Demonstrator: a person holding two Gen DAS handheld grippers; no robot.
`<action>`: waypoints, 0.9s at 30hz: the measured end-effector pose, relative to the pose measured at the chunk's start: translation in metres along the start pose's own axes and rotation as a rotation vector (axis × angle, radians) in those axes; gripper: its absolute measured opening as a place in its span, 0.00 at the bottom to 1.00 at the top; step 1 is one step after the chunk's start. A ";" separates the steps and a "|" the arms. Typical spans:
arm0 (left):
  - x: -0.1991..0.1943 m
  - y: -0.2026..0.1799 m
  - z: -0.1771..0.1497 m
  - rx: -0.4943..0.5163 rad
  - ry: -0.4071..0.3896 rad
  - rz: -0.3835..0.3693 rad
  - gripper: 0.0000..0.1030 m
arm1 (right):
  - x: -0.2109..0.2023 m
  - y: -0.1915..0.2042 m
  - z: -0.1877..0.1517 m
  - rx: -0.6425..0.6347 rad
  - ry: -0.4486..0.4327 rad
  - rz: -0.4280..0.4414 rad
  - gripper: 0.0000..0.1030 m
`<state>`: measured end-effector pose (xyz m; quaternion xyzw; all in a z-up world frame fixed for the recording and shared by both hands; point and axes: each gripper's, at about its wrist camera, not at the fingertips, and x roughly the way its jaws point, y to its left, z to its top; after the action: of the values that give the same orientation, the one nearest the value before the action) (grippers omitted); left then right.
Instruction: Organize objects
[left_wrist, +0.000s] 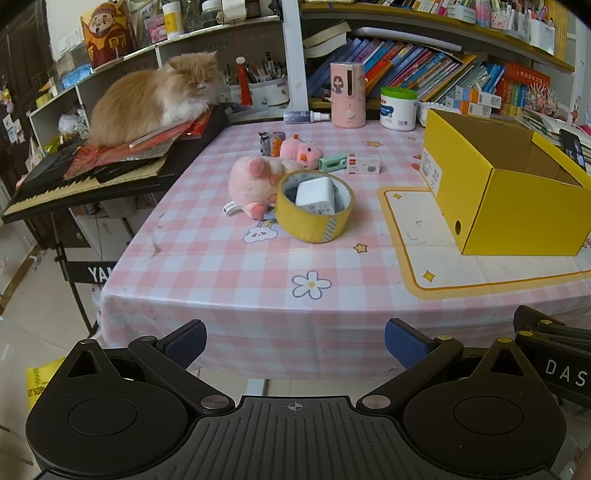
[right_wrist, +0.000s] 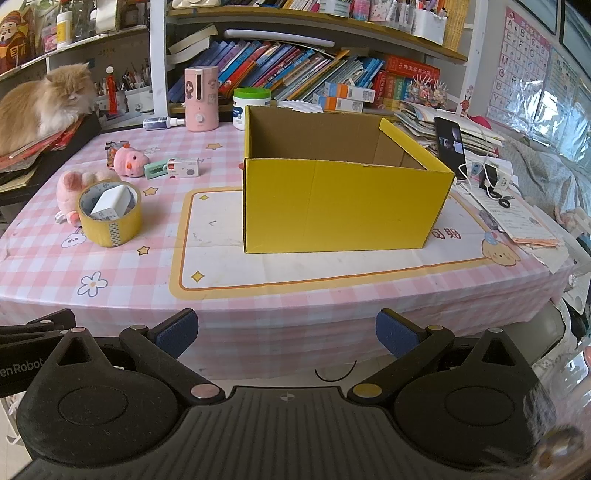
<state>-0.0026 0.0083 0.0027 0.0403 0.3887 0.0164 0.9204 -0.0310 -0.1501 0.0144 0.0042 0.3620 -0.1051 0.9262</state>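
An open yellow cardboard box (right_wrist: 343, 206) stands on a cream mat; it also shows at the right of the left wrist view (left_wrist: 517, 210). Left of it lie a yellow tape roll (left_wrist: 314, 210) (right_wrist: 110, 218) with a white charger (left_wrist: 316, 195) inside, a large pink plush (left_wrist: 255, 181), a small pink plush (left_wrist: 299, 149) (right_wrist: 129, 162), a green stapler-like item (left_wrist: 332, 162) and a small white box (left_wrist: 364, 163) (right_wrist: 184, 168). My left gripper (left_wrist: 295, 341) and right gripper (right_wrist: 286, 332) are both open and empty, held before the table's front edge.
An orange cat (left_wrist: 155, 96) lies on papers atop a keyboard (left_wrist: 85, 177) at the table's left. A pink humidifier (left_wrist: 347, 94), a white tub (left_wrist: 399, 107) and a spray bottle (left_wrist: 306, 116) stand at the back by bookshelves. A phone (right_wrist: 450, 146), cables and papers lie right.
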 end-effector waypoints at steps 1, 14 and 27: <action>0.000 0.000 0.000 -0.001 0.000 0.000 1.00 | 0.000 0.000 0.000 0.000 0.000 0.000 1.00; 0.004 0.007 -0.001 -0.007 0.002 -0.011 1.00 | 0.000 0.002 0.000 -0.002 0.001 0.000 1.00; 0.005 0.008 -0.002 -0.005 0.000 -0.020 1.00 | 0.000 0.006 -0.001 0.002 -0.001 -0.010 1.00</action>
<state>-0.0004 0.0165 -0.0011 0.0341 0.3892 0.0080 0.9205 -0.0301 -0.1446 0.0133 0.0032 0.3615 -0.1101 0.9258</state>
